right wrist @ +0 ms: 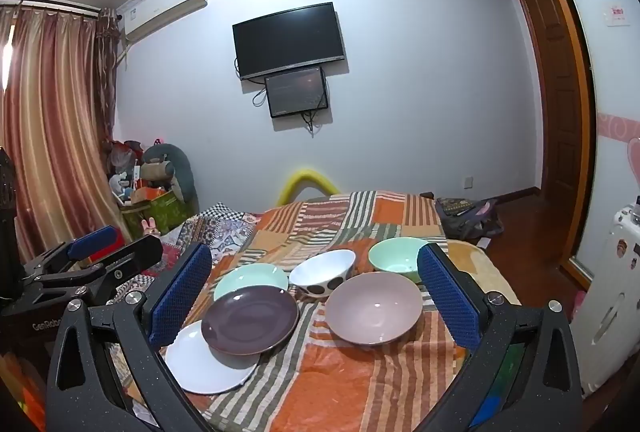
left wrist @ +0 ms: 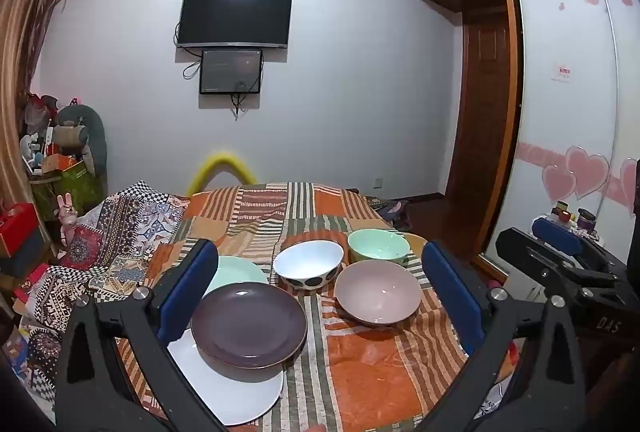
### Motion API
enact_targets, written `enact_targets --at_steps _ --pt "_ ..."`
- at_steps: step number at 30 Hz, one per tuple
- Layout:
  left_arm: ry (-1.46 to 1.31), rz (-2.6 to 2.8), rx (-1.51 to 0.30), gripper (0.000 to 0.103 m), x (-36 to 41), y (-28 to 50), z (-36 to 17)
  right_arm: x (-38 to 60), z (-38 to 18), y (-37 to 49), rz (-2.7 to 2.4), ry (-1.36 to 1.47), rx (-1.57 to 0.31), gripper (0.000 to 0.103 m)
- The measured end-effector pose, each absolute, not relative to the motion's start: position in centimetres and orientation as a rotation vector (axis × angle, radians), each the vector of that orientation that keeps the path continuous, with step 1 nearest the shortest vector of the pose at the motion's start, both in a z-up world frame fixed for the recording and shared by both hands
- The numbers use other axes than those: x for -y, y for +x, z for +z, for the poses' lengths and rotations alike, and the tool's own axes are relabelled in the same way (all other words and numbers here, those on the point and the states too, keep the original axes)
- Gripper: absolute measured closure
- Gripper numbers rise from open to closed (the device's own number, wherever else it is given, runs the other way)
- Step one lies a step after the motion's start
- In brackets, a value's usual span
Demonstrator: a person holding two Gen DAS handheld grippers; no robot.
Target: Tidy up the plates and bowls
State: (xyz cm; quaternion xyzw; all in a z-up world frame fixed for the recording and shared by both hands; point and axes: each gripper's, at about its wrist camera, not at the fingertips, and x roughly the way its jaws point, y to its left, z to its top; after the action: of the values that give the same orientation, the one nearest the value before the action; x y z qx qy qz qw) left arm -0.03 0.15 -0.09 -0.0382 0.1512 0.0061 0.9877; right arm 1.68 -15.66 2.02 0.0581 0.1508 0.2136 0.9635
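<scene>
On the striped orange cloth lie a dark purple plate (left wrist: 248, 324) (right wrist: 250, 320) overlapping a white plate (left wrist: 236, 392) (right wrist: 204, 364), with a pale green plate (left wrist: 236, 270) (right wrist: 250, 278) behind. To the right stand a white bowl with black dots (left wrist: 308, 266) (right wrist: 322, 272), a green bowl (left wrist: 378, 246) (right wrist: 398, 258) and a pink bowl (left wrist: 378, 292) (right wrist: 374, 308). My left gripper (left wrist: 320, 292) is open and empty, above the near side of the dishes. My right gripper (right wrist: 314, 296) is open and empty too. Each gripper shows at the edge of the other's view.
The dishes sit on a cloth-covered surface (left wrist: 360, 372) beside a patterned quilt (left wrist: 120, 232) on the left. A wall TV (left wrist: 236, 18), curtains (right wrist: 44, 120), a cluttered corner (right wrist: 156, 192) and a wardrobe door (left wrist: 568, 104) surround it. The cloth's right edge drops to the wooden floor (right wrist: 532, 232).
</scene>
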Motion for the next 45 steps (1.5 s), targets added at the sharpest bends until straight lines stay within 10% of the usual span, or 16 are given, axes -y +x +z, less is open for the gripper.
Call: enact_targets --at_steps 45 --pt "-0.080 0.016 -0.313 0.000 -0.62 0.56 -0.40 14.98 2.32 1.99 0.437 0.122 -0.302 0.000"
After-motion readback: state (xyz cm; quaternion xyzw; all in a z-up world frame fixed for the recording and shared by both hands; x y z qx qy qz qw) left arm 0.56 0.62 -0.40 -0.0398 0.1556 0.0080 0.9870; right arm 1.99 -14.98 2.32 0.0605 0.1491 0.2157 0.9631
